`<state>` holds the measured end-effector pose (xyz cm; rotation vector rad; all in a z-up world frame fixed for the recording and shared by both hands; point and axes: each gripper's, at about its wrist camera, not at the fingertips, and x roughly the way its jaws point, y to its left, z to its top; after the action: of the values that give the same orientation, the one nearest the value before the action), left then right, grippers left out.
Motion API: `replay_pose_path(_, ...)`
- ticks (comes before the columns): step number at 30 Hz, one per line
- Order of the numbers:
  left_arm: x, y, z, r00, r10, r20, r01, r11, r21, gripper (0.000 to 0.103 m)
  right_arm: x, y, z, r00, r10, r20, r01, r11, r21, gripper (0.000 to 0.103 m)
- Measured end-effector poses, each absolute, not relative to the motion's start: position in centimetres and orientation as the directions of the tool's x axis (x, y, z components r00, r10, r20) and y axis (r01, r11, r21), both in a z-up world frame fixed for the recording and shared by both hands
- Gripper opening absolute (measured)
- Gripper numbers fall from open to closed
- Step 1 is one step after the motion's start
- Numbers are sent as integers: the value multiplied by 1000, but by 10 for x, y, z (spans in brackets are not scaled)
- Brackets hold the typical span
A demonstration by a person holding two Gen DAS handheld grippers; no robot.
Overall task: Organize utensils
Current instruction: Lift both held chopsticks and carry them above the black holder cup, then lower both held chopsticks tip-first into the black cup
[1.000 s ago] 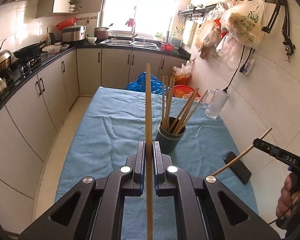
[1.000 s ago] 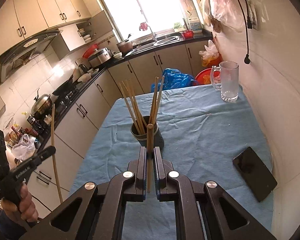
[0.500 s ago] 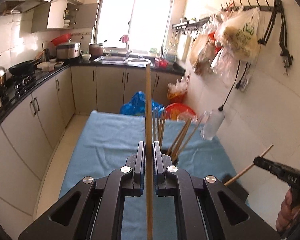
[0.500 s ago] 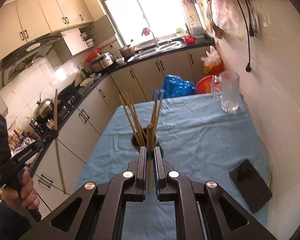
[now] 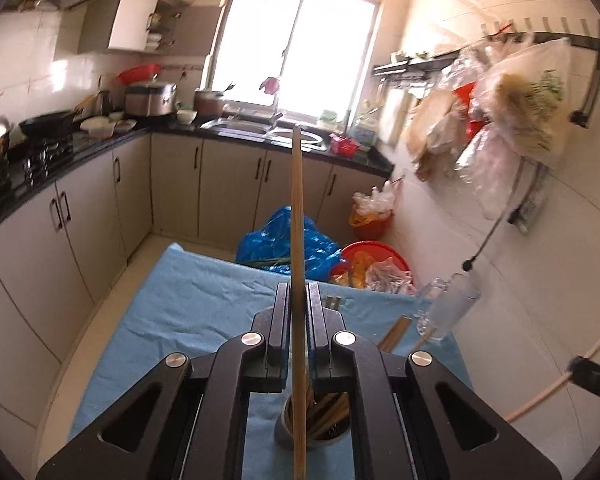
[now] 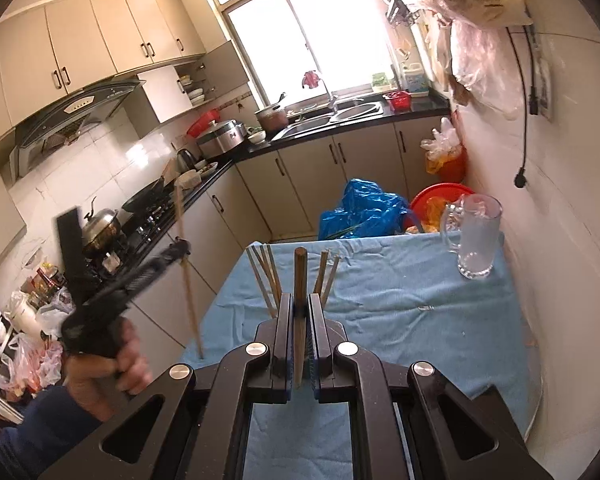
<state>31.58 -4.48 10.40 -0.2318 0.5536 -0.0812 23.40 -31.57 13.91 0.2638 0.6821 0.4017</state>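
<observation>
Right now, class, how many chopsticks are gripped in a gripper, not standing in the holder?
2. One chopstick is clamped upright in the left gripper above the holder; the other chopstick is clamped in the right gripper.

Upright wooden chopstick (image 5: 297, 216), dark cup (image 5: 284, 432) of chopsticks (image 6: 266, 276)

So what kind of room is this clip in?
A home kitchen, most likely: a sink under the window, a stove with pots below a range hood, and cabinets along the counter.

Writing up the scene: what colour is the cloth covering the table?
Light blue, plain, no pattern: the cloth shows best in the right wrist view.
</observation>
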Motion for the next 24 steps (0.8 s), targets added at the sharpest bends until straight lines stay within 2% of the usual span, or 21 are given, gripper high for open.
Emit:
replay_pose_path(6, 347, -52, 85, 838, -129, -530, -18, 965, -263, 7, 266, -311, 135, 680, 463, -568, -307, 884, 353, 7)
replay_pose_path(13, 375, -58, 66, 827, -195, -527, 59, 963, -264, 7, 297, -297, 122, 675, 444, -589, -254, 889, 380, 7)
replay_pose_path(24, 391, -58, 29, 807, -277, -521, 133, 946, -296, 7, 321, -263, 91, 653, 393, -647, -210, 915, 344, 7)
